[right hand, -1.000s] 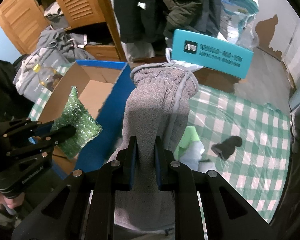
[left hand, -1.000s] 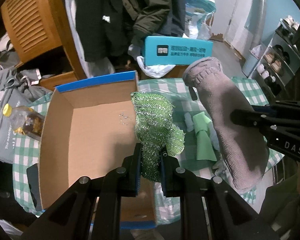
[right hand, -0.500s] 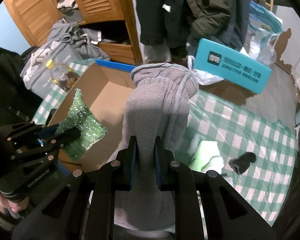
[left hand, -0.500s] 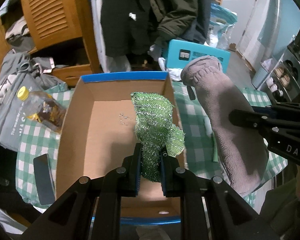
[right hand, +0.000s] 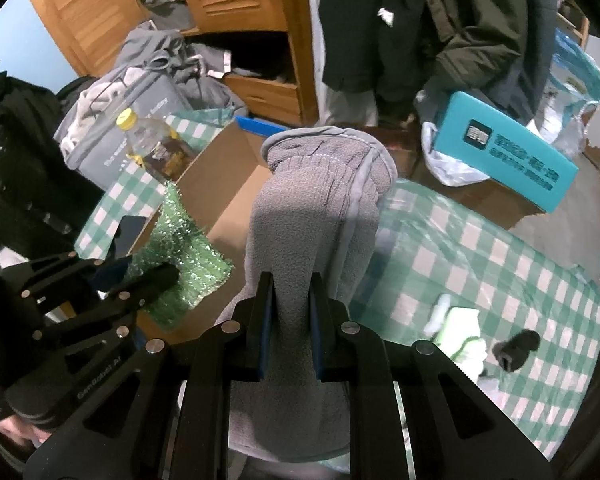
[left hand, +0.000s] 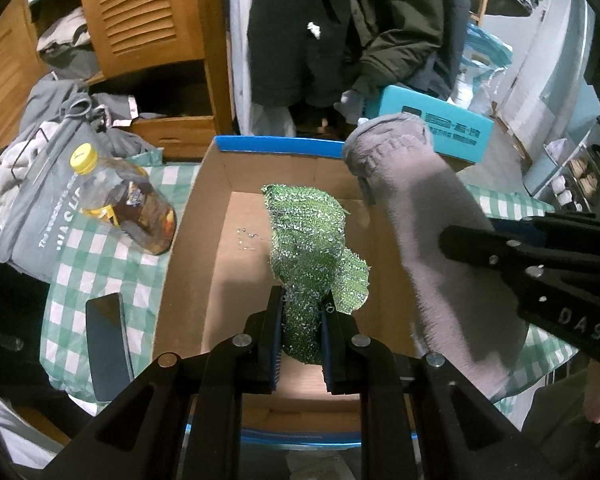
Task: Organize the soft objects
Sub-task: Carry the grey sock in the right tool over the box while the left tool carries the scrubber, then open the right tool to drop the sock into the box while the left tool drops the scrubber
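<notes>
A: Above the open brown cardboard box with blue rim [left hand: 276, 145], what does the left gripper [left hand: 301, 340] carry?

B: Its fingers [left hand: 274, 336] are closed nearly all the way on the lower part of a green glittery mesh scrubbing cloth [left hand: 314, 248]. The cloth stands up from the fingers, over the bare box floor.

A: State of the right gripper [right hand: 288, 320]?

B: Fully clamped. Its fingers [right hand: 265, 320] pinch a grey fleece glove [right hand: 320, 208] near the middle; the gathered cuff points up and away. In the left wrist view the glove hangs over the box's right wall, just beside the green cloth but apart from it.

A: Where does the box sit?

B: On the counter covered with a green-and-white checked cloth [right hand: 480, 256]. Left of the box lie a clear plastic bottle with yellow cap [left hand: 116, 200] and a dark flat phone [left hand: 108, 336].

A: Other soft items on the counter?

B: To the right, in the right wrist view: a pale green and white folded fabric piece [right hand: 460, 332] and a small black fabric item [right hand: 516, 350] just beside it.

A: Beyond the counter?

B: A teal rectangular carton with printed text [right hand: 508, 152], hanging dark coats [left hand: 340, 28], and a wooden louvred wardrobe [left hand: 140, 12].
</notes>
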Demonstrator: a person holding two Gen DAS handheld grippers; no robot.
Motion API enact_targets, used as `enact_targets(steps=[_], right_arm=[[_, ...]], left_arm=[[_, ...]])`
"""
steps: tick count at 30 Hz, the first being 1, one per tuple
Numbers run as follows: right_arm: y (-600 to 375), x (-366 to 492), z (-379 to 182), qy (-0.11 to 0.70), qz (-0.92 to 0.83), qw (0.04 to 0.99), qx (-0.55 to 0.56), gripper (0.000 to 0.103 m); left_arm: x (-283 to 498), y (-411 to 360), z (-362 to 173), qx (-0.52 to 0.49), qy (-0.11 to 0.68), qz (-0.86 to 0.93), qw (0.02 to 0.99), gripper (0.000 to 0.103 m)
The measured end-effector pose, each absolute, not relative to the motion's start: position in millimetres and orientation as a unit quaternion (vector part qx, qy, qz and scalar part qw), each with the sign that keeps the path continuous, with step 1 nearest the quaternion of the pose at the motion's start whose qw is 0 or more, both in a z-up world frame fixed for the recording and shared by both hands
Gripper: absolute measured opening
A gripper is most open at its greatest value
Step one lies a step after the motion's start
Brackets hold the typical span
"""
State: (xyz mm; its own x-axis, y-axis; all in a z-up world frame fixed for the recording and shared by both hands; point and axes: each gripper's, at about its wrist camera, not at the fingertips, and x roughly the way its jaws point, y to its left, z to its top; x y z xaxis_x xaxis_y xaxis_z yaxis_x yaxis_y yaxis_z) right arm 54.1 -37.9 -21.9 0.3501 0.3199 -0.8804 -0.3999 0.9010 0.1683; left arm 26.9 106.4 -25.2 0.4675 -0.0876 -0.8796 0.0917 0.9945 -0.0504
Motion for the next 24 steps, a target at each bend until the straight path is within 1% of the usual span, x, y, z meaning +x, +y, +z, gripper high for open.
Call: enact_targets(steps=[12,17,18,20,21,22,24], right_arm=[[8.5,70.1,-47.5,0.55,0.23,0.801,-0.059,0.015],[19.2,75.7,-64.3,0.563,0.235,0.79,-0.066,0.015],[20.1,76.8,-67.8,0.567,0.238,0.786,-0.064,0.017],[21.7,77.2,-71.6,0.571,0.244,0.781,-0.064,0.021],[21.6,77.7,-72.6,0.571,0.242,0.782,-0.066,0.023],[21.1,77.3,-72.5,0.568,0.239,0.784,-0.068,0.025],[18.9,77.3,-71.2,0.566,0.235,0.787,-0.068,0.037]], left_arm=[[39.0,131.4,-49.4,-0.006,0.537,-0.016,0.844,0.016],[43.2,137.6,-62.4,-0.015,0.554,-0.002,0.833,0.018],[43.9,138.4,-64.3,-0.015,0.556,0.004,0.831,0.021],[44.3,139.3,-65.9,-0.016,0.556,0.009,0.831,0.032],[44.2,139.2,-65.8,-0.015,0.555,0.012,0.832,0.034],[44.1,139.0,-65.8,-0.013,0.555,0.014,0.832,0.04],[43.4,138.1,-65.0,-0.007,0.553,0.017,0.833,0.045]])
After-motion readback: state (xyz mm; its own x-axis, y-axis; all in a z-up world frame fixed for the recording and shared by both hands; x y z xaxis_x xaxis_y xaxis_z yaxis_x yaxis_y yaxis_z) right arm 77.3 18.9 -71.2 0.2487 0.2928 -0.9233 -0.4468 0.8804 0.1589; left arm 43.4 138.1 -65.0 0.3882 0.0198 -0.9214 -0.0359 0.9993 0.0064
